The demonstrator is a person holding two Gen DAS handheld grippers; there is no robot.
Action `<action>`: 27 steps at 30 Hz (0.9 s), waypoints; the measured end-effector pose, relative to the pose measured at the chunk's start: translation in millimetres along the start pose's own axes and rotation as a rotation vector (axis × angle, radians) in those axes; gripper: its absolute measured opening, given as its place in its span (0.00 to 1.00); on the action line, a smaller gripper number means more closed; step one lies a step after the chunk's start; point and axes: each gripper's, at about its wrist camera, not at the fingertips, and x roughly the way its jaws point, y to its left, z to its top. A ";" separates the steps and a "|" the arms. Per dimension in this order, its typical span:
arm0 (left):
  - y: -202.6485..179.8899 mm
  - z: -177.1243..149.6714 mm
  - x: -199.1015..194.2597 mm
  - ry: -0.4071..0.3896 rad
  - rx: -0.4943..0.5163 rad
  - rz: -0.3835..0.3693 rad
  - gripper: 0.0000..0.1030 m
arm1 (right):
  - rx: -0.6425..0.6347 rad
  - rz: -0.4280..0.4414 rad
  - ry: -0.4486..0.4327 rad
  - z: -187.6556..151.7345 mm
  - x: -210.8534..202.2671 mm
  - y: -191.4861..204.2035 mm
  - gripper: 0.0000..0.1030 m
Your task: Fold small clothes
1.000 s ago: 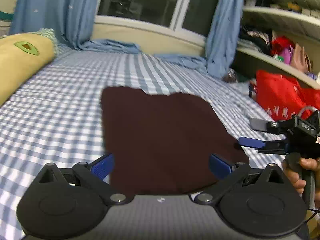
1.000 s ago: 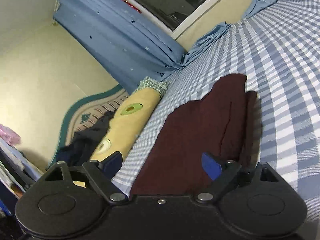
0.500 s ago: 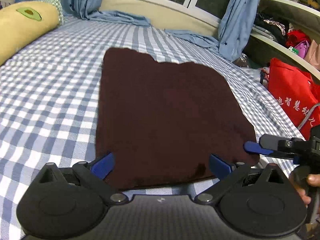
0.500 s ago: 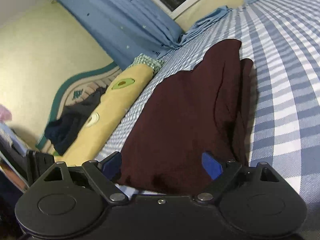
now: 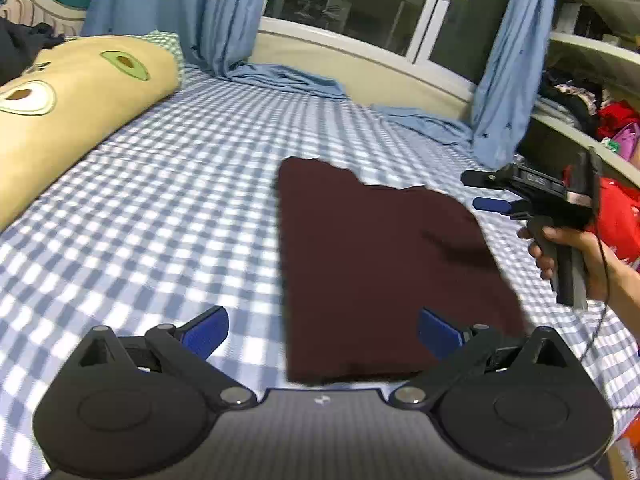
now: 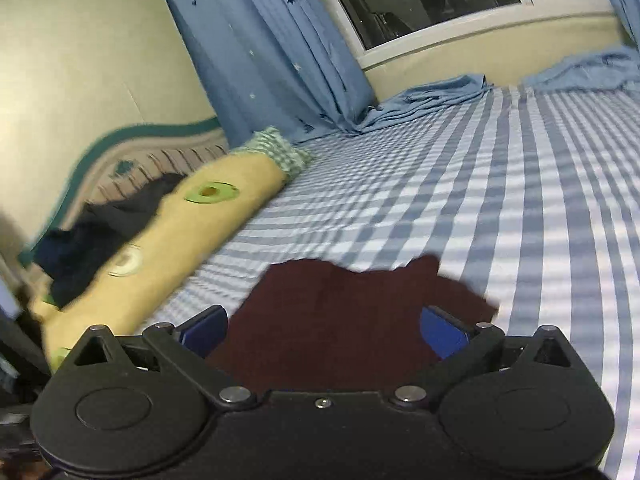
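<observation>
Garment [image 5: 380, 272]: dark maroon, flat folded rectangle on checked bedsheet [image 5: 160, 208]. Left gripper [image 5: 322, 330] wide open, empty, above near edge. Right gripper [image 6: 322, 330] wide open, empty. Next fold: grip edge corners evenly, keep layers aligned

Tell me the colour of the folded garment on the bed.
Dark maroon garment, plain and unpatterned, clearest in the left wrist view.
</observation>
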 end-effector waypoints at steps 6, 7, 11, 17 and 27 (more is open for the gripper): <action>20.3 -2.0 -0.7 0.010 -0.055 0.023 0.99 | -0.014 -0.161 0.213 -29.6 56.1 -23.8 0.99; 22.2 -2.0 -0.1 0.013 -0.066 0.026 0.99 | -0.090 -0.165 0.218 -36.7 57.3 -20.4 0.99; 18.2 -1.3 -2.9 0.009 -0.054 0.041 0.99 | -0.172 -0.179 0.202 -36.1 41.2 -2.8 0.99; -7.7 2.7 -9.7 -0.005 -0.004 0.093 0.99 | -0.206 -0.160 0.091 -31.9 -39.6 49.0 0.99; -56.4 1.7 -29.1 -0.010 0.100 0.152 0.99 | -0.261 -0.246 0.002 -91.3 -185.5 131.9 0.99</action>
